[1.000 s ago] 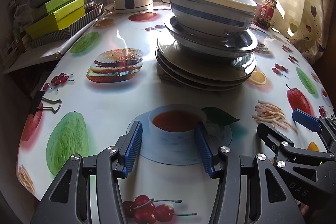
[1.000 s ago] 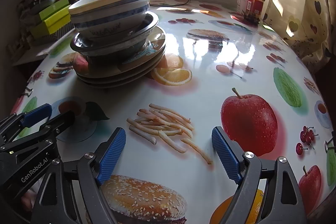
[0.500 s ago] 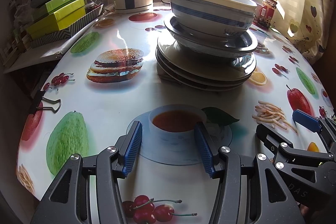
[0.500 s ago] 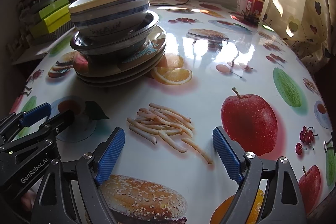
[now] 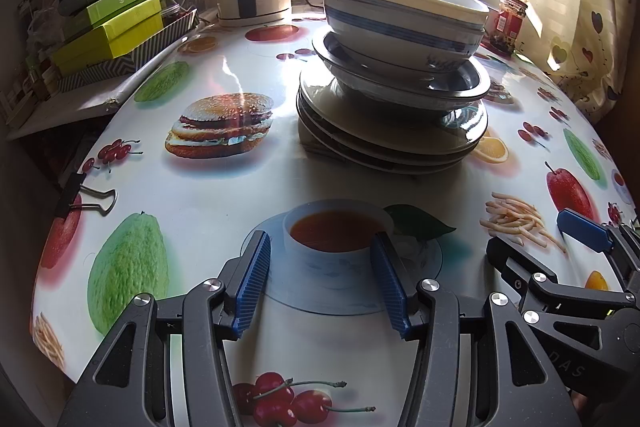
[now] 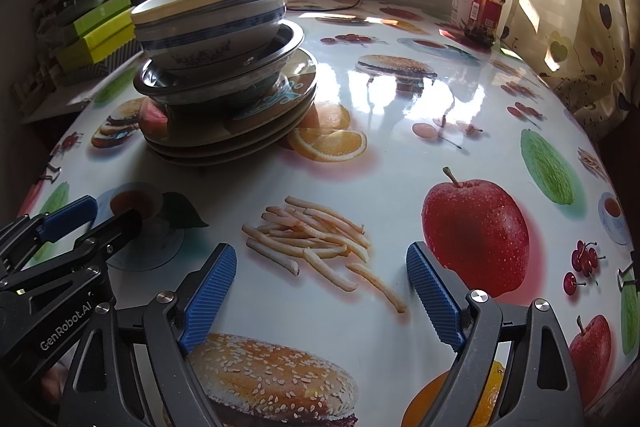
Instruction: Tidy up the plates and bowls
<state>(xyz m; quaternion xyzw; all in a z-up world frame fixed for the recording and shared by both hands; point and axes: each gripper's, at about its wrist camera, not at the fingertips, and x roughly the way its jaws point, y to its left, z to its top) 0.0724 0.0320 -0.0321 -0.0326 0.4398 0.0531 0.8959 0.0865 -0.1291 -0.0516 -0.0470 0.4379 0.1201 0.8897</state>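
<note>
Both blue-padded claws, left claw (image 5: 320, 281) and right claw (image 6: 322, 297), hover released over the fruit-print counter (image 6: 400, 163) near the stacked blue-banded bowls (image 6: 212, 23) and plates (image 6: 240, 131).

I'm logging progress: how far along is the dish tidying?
It looks finished: two blue-banded bowls nest on deep dishes, over stacked plates, one pile on the table. The left hand-held gripper and right hand-held gripper are open and empty. No loose dishes visible.
</note>
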